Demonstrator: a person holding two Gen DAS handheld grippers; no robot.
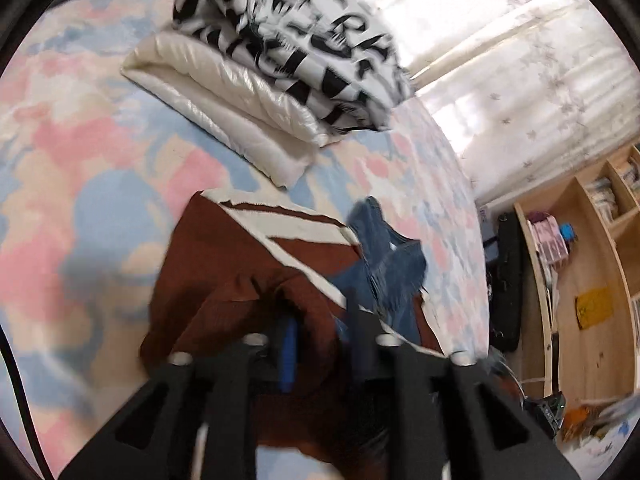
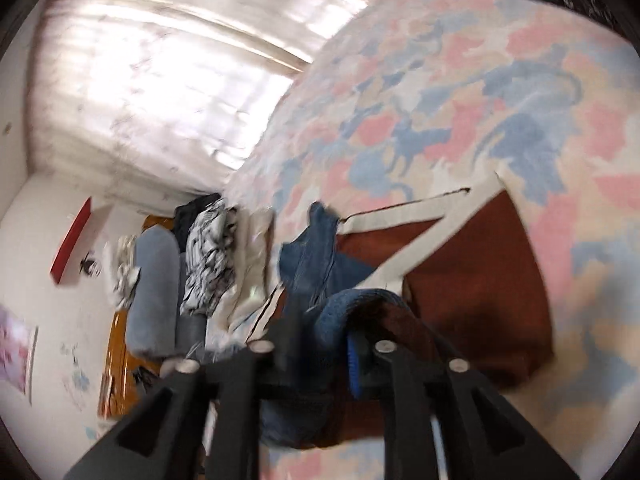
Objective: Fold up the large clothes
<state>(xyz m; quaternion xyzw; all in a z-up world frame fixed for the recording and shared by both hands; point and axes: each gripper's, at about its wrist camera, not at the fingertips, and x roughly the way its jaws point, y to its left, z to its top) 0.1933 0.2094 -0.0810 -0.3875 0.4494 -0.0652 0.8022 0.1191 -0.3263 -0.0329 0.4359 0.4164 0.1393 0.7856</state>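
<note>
A brown garment with cream stripes (image 1: 240, 264) lies folded on the pastel bed cover (image 1: 80, 152), with blue denim (image 1: 384, 264) showing at its right edge. My left gripper (image 1: 320, 320) is shut on a bunched fold of the brown garment. In the right wrist view the same brown garment (image 2: 480, 272) and denim (image 2: 312, 248) hang from my right gripper (image 2: 320, 320), which is shut on the brown and denim cloth together. Both views are motion-blurred.
A folded cream quilted coat (image 1: 224, 100) with a black-and-white printed garment (image 1: 304, 32) on top lies further back on the bed. Curtains (image 1: 520, 60) and a wooden shelf unit (image 1: 580, 260) stand beyond the bed's right edge. A pile of clothes (image 2: 180, 280) lies to the left.
</note>
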